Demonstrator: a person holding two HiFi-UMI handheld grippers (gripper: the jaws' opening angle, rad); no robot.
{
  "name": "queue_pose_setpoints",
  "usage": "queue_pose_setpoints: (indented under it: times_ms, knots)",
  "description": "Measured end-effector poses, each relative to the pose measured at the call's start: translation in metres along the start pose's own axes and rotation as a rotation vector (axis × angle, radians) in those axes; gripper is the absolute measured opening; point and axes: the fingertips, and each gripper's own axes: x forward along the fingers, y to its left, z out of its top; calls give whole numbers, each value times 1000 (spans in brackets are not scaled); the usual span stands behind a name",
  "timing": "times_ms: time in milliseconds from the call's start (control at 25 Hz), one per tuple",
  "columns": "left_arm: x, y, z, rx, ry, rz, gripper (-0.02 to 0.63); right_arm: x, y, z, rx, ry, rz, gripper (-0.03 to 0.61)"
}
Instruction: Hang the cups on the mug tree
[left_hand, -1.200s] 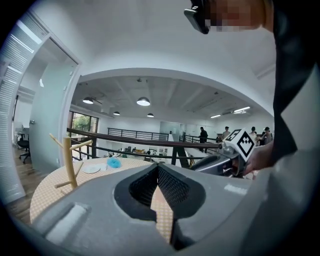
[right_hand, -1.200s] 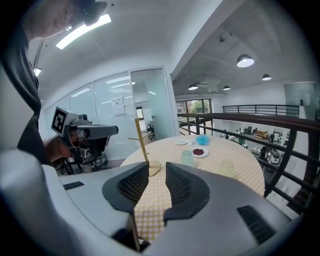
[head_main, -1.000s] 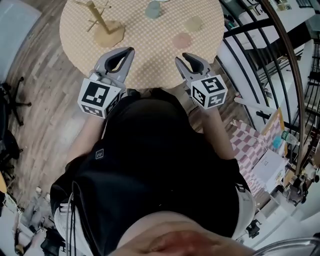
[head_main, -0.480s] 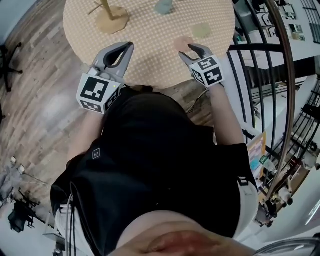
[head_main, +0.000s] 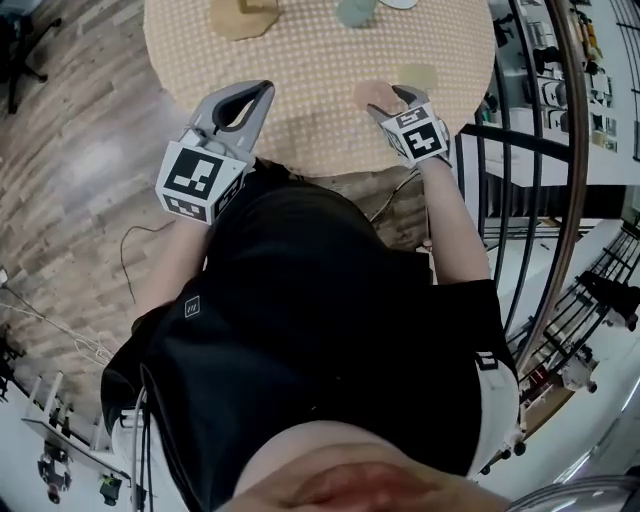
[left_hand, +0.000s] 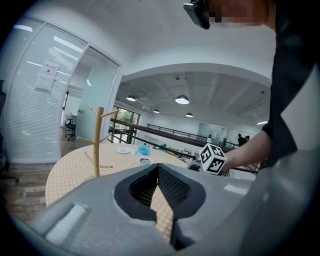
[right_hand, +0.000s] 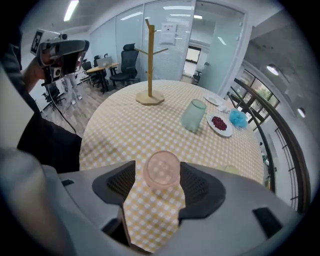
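A pink cup (right_hand: 162, 169) stands on the checked round table (right_hand: 130, 130), low between the fingertips of my right gripper (right_hand: 159, 172). Its jaws have just been opening and stand open around the cup, which I cannot see the pads pressing. In the head view the right gripper (head_main: 392, 98) points steeply down at the pink cup (head_main: 372, 94) near the table's front right edge. The wooden mug tree (right_hand: 149, 60) stands bare at the far side, with a teal cup (right_hand: 193, 115) to its right. My left gripper (left_hand: 158, 170) is shut and empty, held over the table's near edge (head_main: 245, 100).
A plate of red bits (right_hand: 220, 123) and a blue ball (right_hand: 238, 119) lie behind the teal cup. A pale yellow-green cup (head_main: 418, 76) sits right of the pink one. A black railing (head_main: 520, 150) runs close along the table's right side. Wooden floor (head_main: 90, 170) lies to the left.
My right gripper has moved forward and down onto the table by the pink cup, tilting steeply and opening wider. The left gripper has sunk a little. The head view has shifted.
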Motion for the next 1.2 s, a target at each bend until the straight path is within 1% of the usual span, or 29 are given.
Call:
queue_pose_setpoints:
  times_ms: [120,240,400,600,760,840,1000,1080,1200]
  knots:
    - [-7,2,-4,-8,3,47,8,10,-6,-2,-61,39,-6,302]
    - [-19,13,-8,-18,13,94,8,20,-4,5,-101,61,16,316]
    - [-27,19,-13,-40,28,136,8,35,0,5,-109,80,57,328]
    - [-25,20,-7,-30,41,148,8,51,4,-5,-99,110,110,324]
    - [-25,23,-4,-7,62,137,8,51,8,0,-101,85,127,324]
    - [-27,23,-3,8,65,123,8,49,10,1,-127,100,121,324]
    - [-32,19,3,30,46,75,8,27,12,8,-156,114,67,324]
    - [-36,22,9,44,37,49,8,14,17,18,-151,99,51,324]
    - [-45,38,15,63,27,19,9,2,30,41,-125,69,33,324]
